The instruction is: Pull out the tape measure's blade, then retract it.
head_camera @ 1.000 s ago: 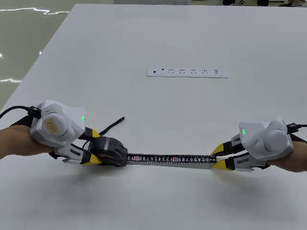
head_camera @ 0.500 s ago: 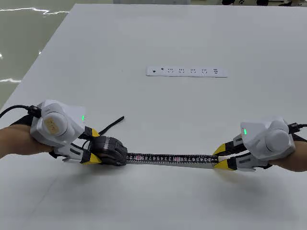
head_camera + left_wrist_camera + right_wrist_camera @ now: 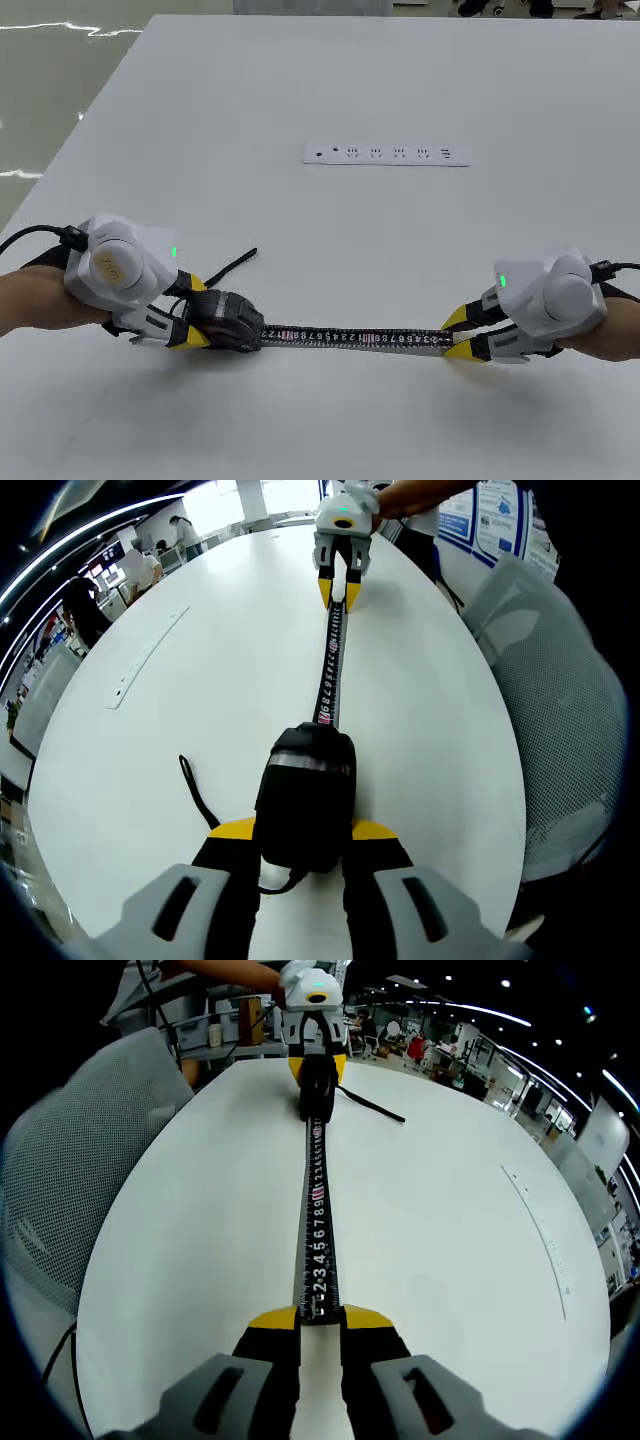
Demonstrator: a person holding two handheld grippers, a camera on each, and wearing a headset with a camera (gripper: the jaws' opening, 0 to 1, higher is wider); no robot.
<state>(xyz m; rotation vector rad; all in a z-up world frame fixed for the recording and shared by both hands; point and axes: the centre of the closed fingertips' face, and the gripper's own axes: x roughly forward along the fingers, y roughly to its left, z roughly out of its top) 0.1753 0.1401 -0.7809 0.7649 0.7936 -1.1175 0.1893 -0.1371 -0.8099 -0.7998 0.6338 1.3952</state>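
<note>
Head view: the left gripper (image 3: 196, 311) was clamped on the black tape measure case (image 3: 228, 320), which sat on the white table (image 3: 400, 230). The blade (image 3: 355, 338) ran out of the case flat along the table to the right gripper (image 3: 456, 334), whose jaws were pinched on the blade's end. A black strap (image 3: 232, 265) trailed from the case up and away, lying loose on the table. A white power strip (image 3: 386, 154) lay well beyond the case, far from the blade. Nothing lay between the case and the blade's end.

Left gripper view: the yellow-tipped jaws gripped both sides of the case (image 3: 305, 795). The blade (image 3: 332, 660) stretched straight ahead from the case to the other gripper (image 3: 340, 592). The strap (image 3: 195, 790) lay left of the case, the power strip (image 3: 148, 655) further left. A mesh chair (image 3: 560, 710) stood off the table edge, right of the case.

Right gripper view: the jaws were closed on the blade (image 3: 318, 1210) at its tip. The case (image 3: 317, 1088) was at the far end, held by the other gripper (image 3: 316, 1062). The strap (image 3: 370, 1108) lay right of the case, and a mesh chair (image 3: 90, 1130) stood left of it, off the table.
</note>
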